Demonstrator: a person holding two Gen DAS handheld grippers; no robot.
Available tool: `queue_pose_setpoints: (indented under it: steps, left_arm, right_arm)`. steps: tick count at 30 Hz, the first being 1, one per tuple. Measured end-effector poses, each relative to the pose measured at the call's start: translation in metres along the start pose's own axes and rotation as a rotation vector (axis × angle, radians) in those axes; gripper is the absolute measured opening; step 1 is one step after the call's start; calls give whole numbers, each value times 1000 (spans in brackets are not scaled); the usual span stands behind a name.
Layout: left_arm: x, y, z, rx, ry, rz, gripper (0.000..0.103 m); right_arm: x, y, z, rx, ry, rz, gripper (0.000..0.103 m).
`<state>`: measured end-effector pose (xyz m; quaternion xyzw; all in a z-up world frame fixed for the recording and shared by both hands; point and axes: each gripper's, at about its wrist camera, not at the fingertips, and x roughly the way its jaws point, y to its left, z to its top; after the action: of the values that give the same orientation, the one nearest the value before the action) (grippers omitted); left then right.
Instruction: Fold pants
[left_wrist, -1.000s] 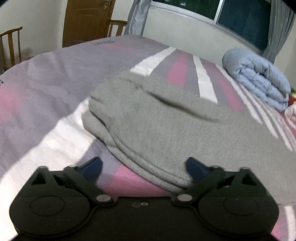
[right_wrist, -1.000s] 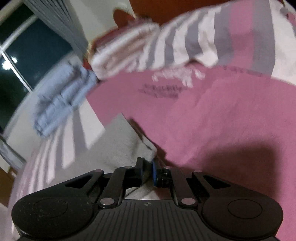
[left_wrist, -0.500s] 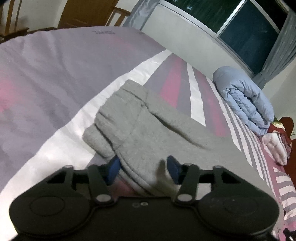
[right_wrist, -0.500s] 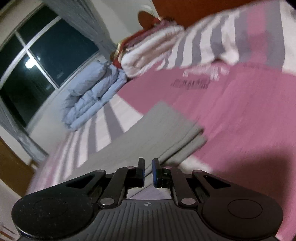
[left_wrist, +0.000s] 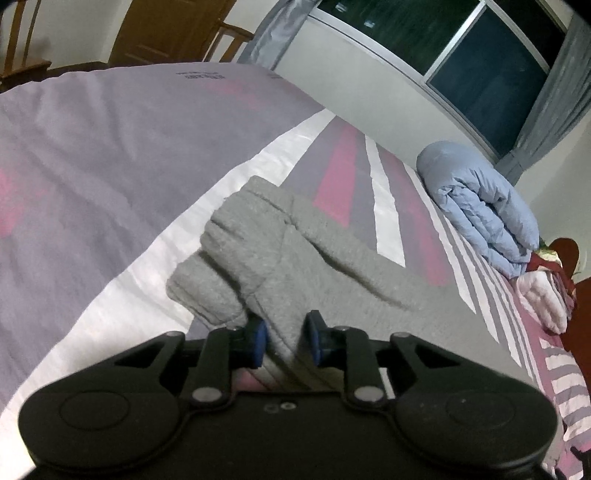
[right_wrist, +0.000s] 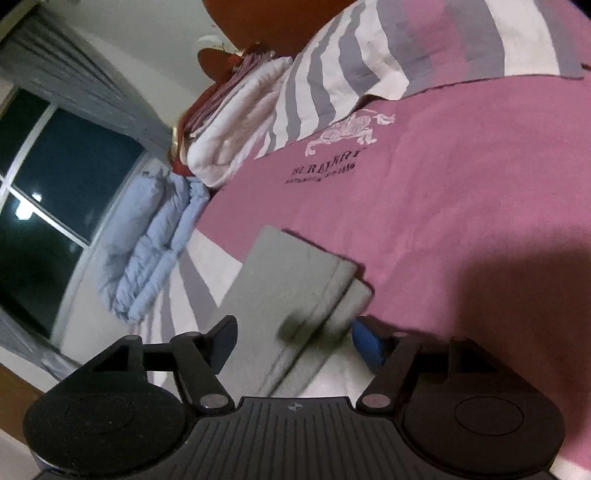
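Note:
Grey pants (left_wrist: 280, 254) lie folded lengthwise on the striped bed. In the left wrist view the bunched waistband end is nearest. My left gripper (left_wrist: 284, 339) is shut on a thick fold of the pants near that end. In the right wrist view the leg ends (right_wrist: 295, 280) lie flat, stacked on the pink bedding. My right gripper (right_wrist: 295, 339) is open, its jaws wide on either side of the leg ends, not gripping them.
A rolled light-blue duvet (left_wrist: 480, 210) lies by the window wall, also in the right wrist view (right_wrist: 155, 236). White and red folded bedding (right_wrist: 236, 122) and a striped pillow (right_wrist: 369, 62) sit at the headboard. A wooden chair (left_wrist: 225, 40) stands past the bed.
My left gripper has closed from wide open onto the fold of the pants. My right gripper has opened from shut, letting go of the leg ends, which now lie flat.

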<state>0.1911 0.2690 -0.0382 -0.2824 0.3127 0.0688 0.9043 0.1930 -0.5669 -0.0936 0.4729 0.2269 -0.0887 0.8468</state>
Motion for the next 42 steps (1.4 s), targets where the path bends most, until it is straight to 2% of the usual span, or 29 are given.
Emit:
queue_pose_setpoints:
  steps: [2,6,8,10,13,15,16,17,18,21,23,26,28,30,31,32,33,38,39,40,41,42]
  left_arm:
    - [0,1,1,6,3,-2,13]
    - [-2,0,2,8,1,-2,13]
    - [-2,0,2,14,5,-1,13]
    - [0,-1,2,22,11,3,13]
    - [2,0,1,16,19,6,13]
    - [3,1,1,11,21,6,13]
    - [4,1,2,5,20,4,13]
    - [5,1,2,-2,20,3,13]
    - [5,1,3,-2,22,4,13]
    - [6,2,4,7,29,3,13]
    - [5,3,3,14,33,-1,13]
    - [6,3,3,21,40,1,13]
    - [6,3,4,18,44,1,13]
    - [6,3,5,24,51,-1,13]
    - [6,3,6,25,53,-3,13]
    - [7,3,6,27,55,-4,13]
    - [7,3,5,29,55,-4,13]
    - [9,4,3,16,63,-2,13]
    - [11,5,3,10,69,-4,13]
    - [11,6,3,4,72,-7,13]
    - [11,8,3,-6,72,-11,13]
    - [11,9,3,-15,73,-16,13]
  right_arm:
    - [4,-2,4,18,9,-3,69]
    - [-4,0,8,46,-53,-3,56]
    - [-6,4,7,38,-62,1,54]
    - [0,5,8,31,-41,-3,54]
    - [15,-2,11,120,15,-17,54]
    - [24,0,14,108,46,-23,53]
    - [28,2,15,96,55,-30,37]
    - [32,5,17,79,74,-29,5]
    - [35,7,17,73,89,-23,5]
    - [14,24,17,11,25,34,5]
    - [6,26,14,3,25,51,4]
    - [21,5,10,28,87,-31,5]
    - [27,-12,8,96,115,-27,5]
    - [13,-13,8,94,77,-20,16]
    - [6,-13,6,87,66,-22,30]
    - [2,-12,5,82,59,-19,40]
    - [0,-14,5,82,55,-26,40]
    - [23,-21,14,118,94,-21,39]
    - [28,-17,16,93,107,-36,35]
    - [32,-10,18,47,124,-52,8]
    - [33,2,23,-39,127,-51,8]
    - [26,16,29,-116,95,-37,8]
